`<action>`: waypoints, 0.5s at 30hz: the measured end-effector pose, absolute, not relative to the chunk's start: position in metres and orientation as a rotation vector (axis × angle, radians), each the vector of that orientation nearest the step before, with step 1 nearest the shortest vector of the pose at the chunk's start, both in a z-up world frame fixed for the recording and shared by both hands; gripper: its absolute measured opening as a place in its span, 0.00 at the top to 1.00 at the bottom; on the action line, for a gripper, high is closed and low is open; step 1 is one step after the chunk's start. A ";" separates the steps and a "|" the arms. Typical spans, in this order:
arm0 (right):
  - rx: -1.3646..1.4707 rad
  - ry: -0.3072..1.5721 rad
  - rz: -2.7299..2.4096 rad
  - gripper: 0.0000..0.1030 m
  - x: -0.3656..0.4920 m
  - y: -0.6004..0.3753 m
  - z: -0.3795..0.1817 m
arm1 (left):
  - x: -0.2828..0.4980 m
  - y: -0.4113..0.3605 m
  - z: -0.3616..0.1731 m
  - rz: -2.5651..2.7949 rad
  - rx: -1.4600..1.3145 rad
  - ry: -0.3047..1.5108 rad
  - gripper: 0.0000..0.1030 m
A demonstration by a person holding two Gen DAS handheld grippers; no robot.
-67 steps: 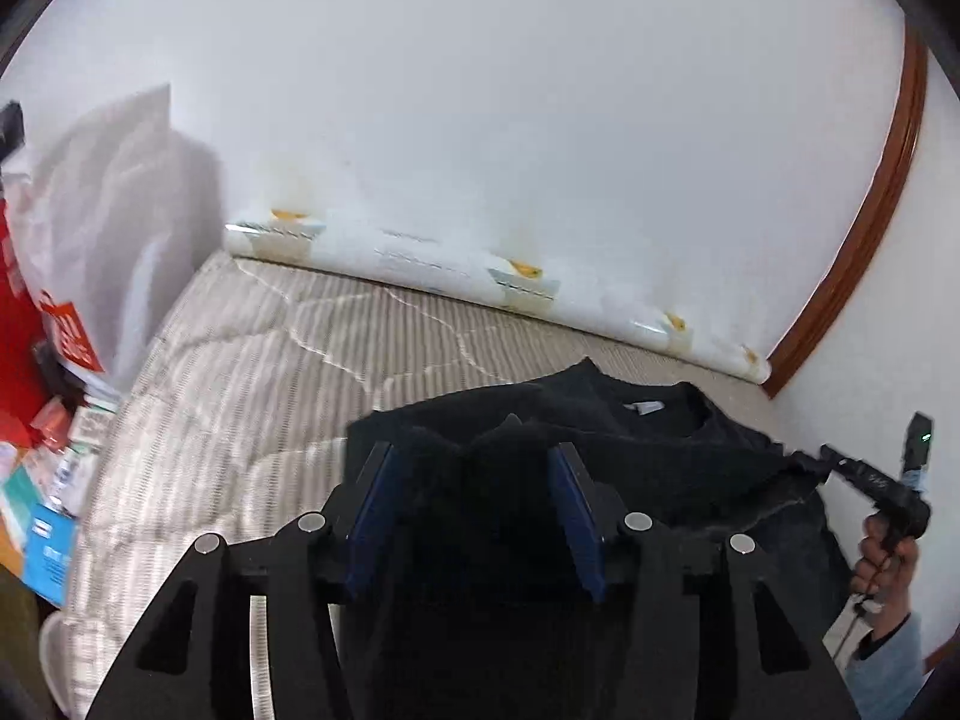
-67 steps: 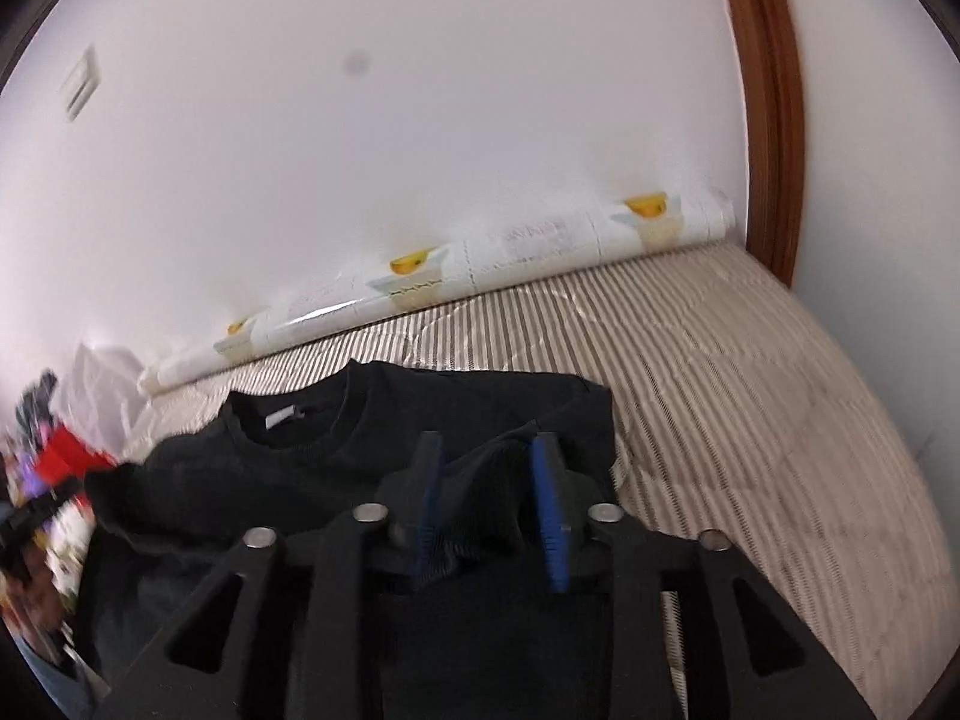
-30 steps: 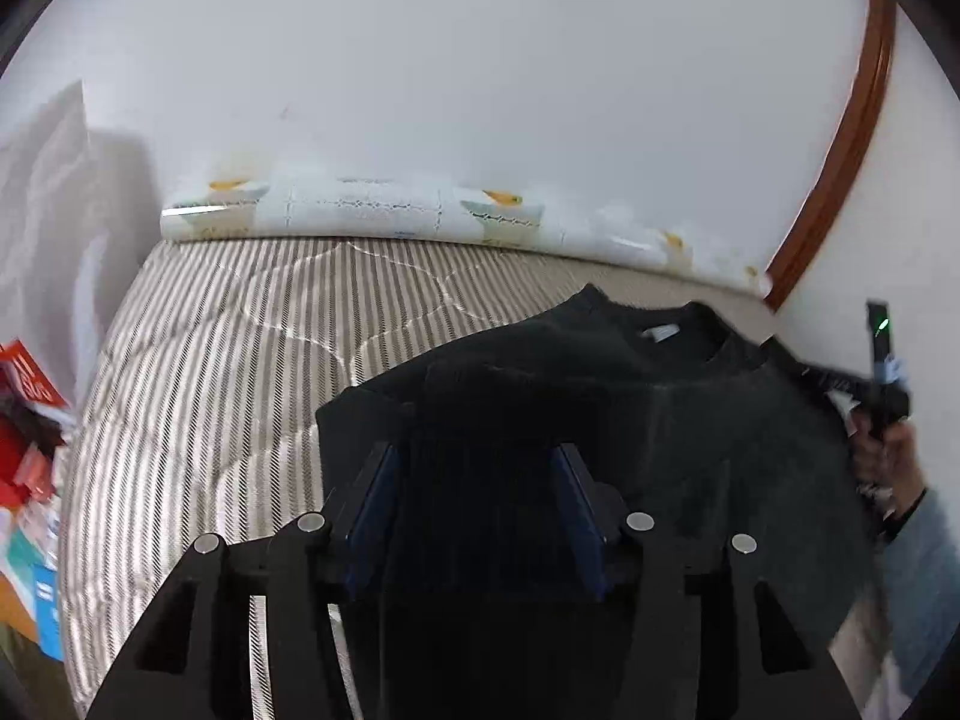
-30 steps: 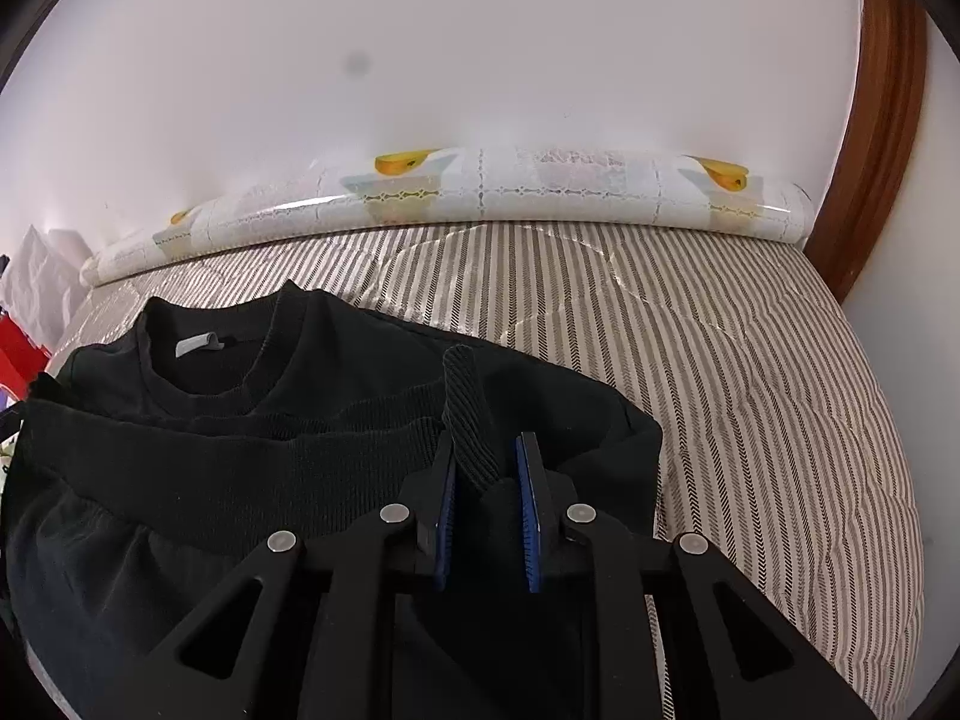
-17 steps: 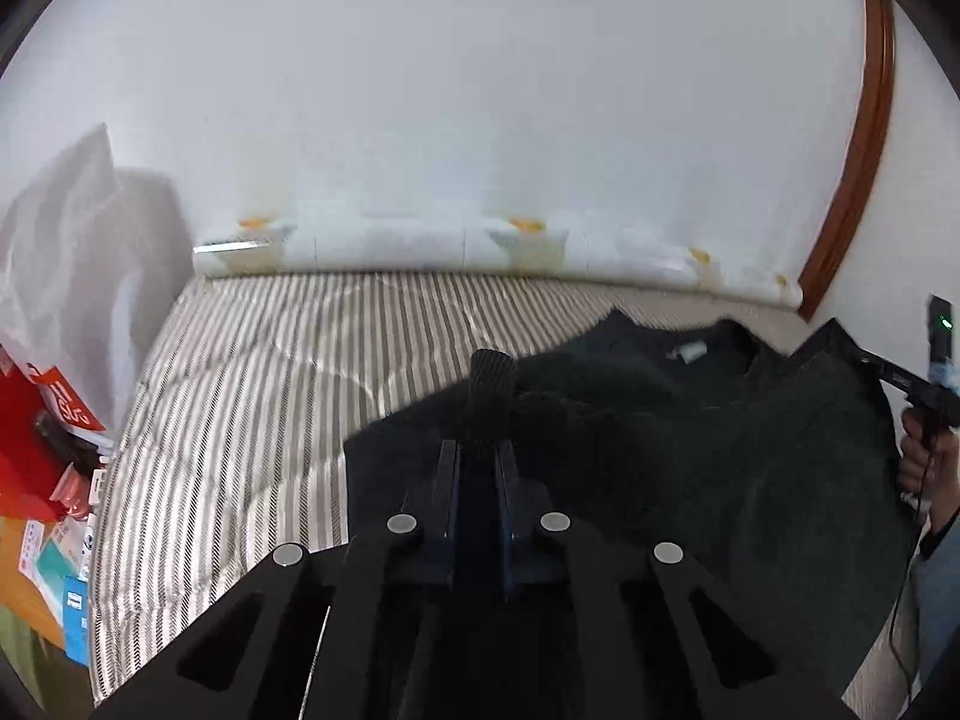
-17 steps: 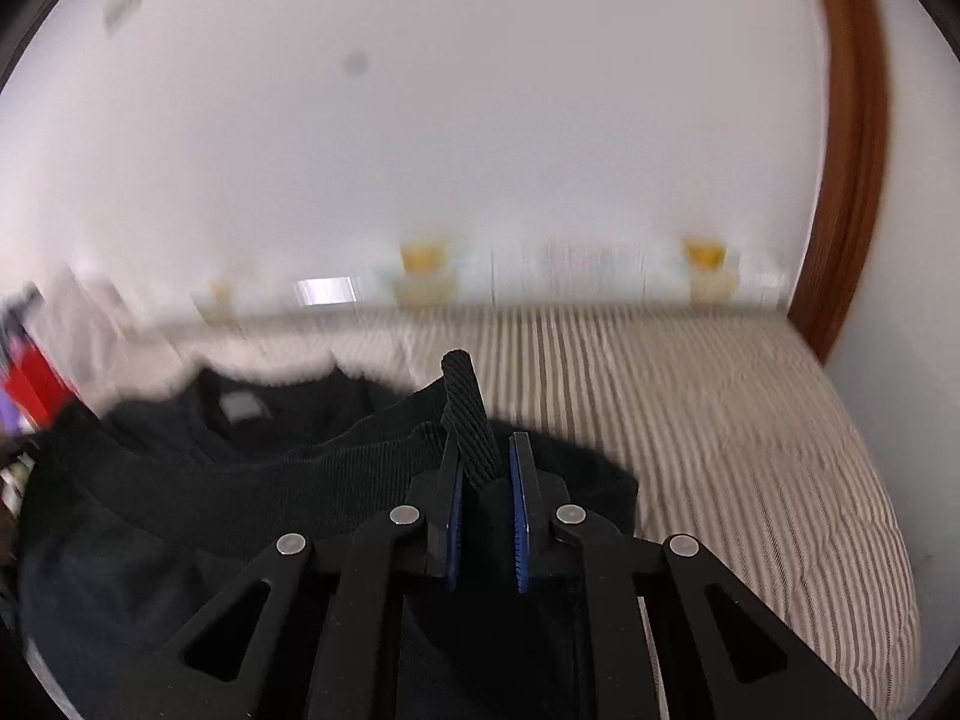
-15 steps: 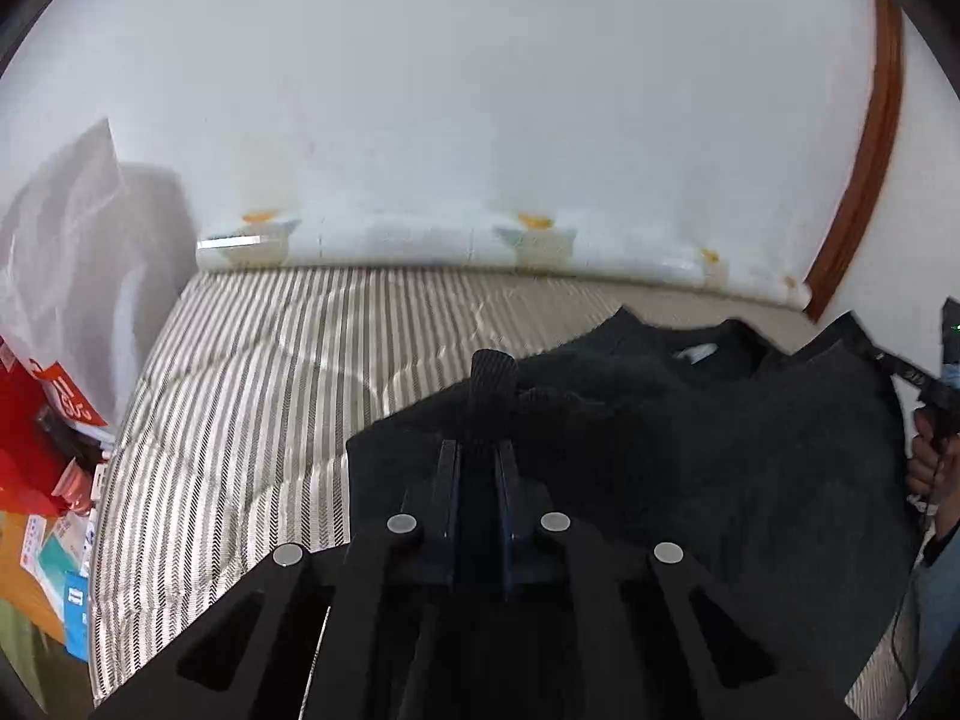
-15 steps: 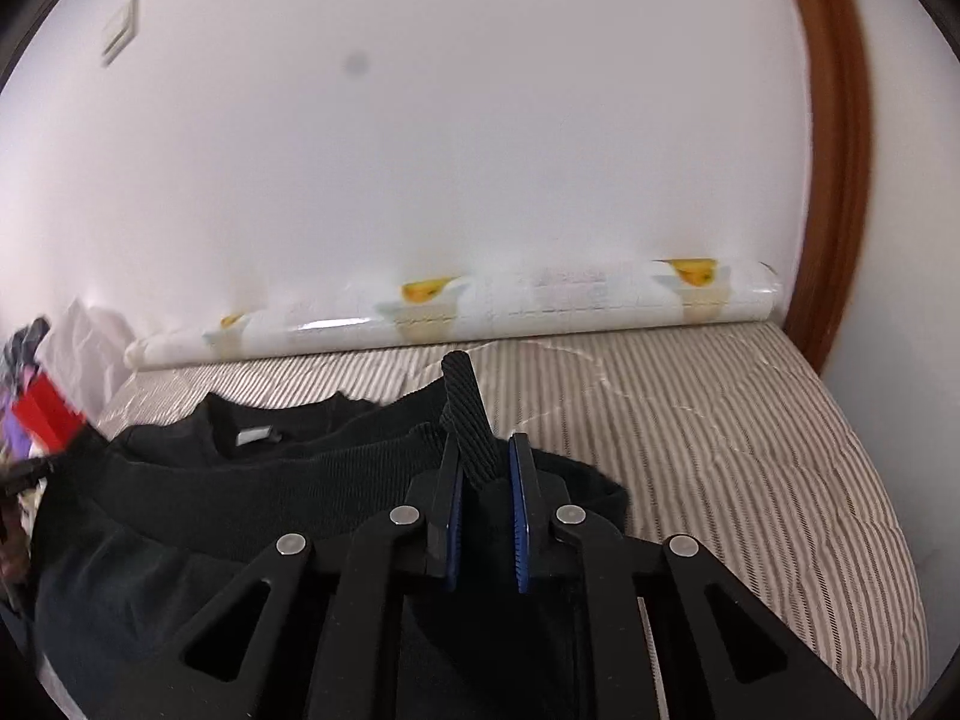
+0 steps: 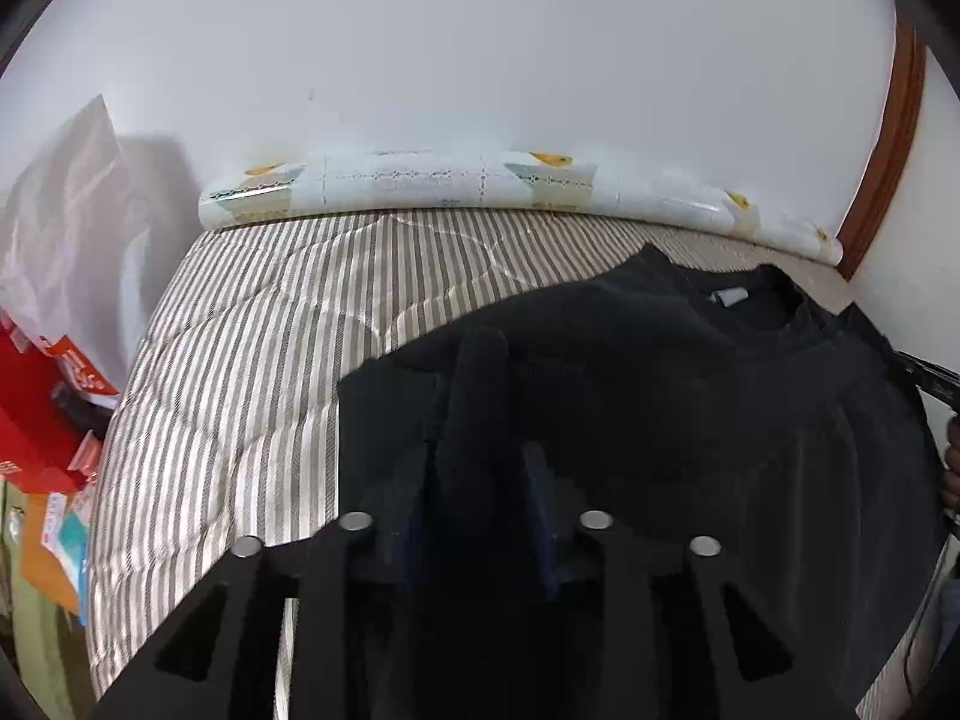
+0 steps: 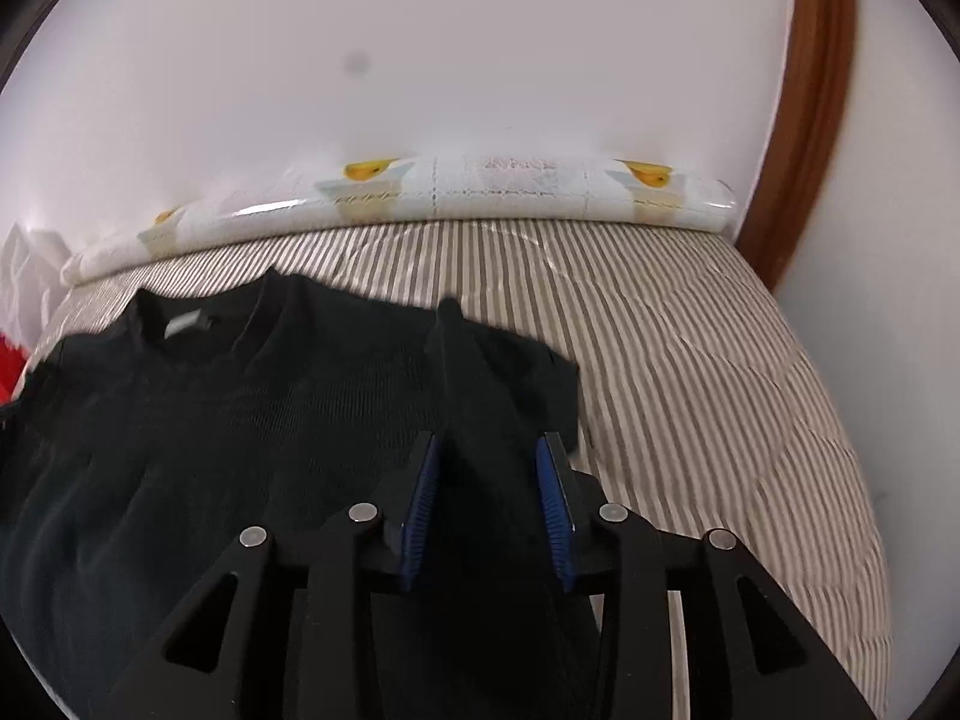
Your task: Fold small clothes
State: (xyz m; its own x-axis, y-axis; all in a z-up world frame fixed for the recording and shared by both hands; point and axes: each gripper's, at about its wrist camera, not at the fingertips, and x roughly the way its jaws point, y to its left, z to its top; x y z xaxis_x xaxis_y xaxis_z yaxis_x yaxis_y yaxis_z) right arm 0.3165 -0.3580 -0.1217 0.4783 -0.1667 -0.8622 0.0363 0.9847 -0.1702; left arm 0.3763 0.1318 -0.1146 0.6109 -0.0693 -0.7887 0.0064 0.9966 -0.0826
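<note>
A black knit sweater (image 9: 690, 396) lies on the striped quilted bed (image 9: 252, 348), collar with a white label toward the wall. Its lower part is folded up over the chest. My left gripper (image 9: 477, 462) is open, jaws apart, with a raised fold of the sweater's hem standing loose between them. In the right wrist view the sweater (image 10: 210, 408) fills the left half. My right gripper (image 10: 489, 468) is open too, blue pads apart around a raised ridge of the hem.
A rolled patterned mat (image 9: 480, 186) lies along the white wall at the bed's far edge. A white bag (image 9: 66, 222) and red boxes (image 9: 36, 408) stand left of the bed. A brown door frame (image 10: 804, 108) rises at the right. Bare striped quilt (image 10: 720, 372) lies right of the sweater.
Both grippers were shut on the sweater's hem half a second ago and have now opened. The hem has been carried up toward the collar and released there.
</note>
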 end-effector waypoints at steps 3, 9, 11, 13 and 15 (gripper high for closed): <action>-0.147 1.078 -0.139 0.66 0.285 -0.360 -0.118 | 0.361 0.129 -0.115 -0.019 -0.059 0.924 0.68; -0.124 1.097 -0.208 0.61 0.229 -0.371 -0.123 | 0.327 0.134 -0.116 0.014 -0.061 0.929 0.61; -0.104 1.092 -0.229 0.60 0.216 -0.372 -0.115 | 0.316 0.137 -0.114 0.021 -0.066 0.931 0.61; -0.091 1.089 -0.242 0.60 0.204 -0.370 -0.106 | 0.298 0.141 -0.112 0.035 -0.064 0.925 0.60; -0.090 1.087 -0.261 0.60 0.194 -0.364 -0.097 | 0.287 0.144 -0.111 0.053 -0.055 0.929 0.60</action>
State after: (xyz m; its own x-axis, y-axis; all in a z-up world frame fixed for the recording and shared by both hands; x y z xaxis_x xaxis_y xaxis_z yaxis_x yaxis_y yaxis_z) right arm 0.1943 -0.3639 -0.0971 0.4382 -0.2533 -0.8624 0.1653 0.9658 -0.1996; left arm 0.2867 0.1436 -0.1110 0.5974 0.0222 -0.8016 -0.0696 0.9973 -0.0242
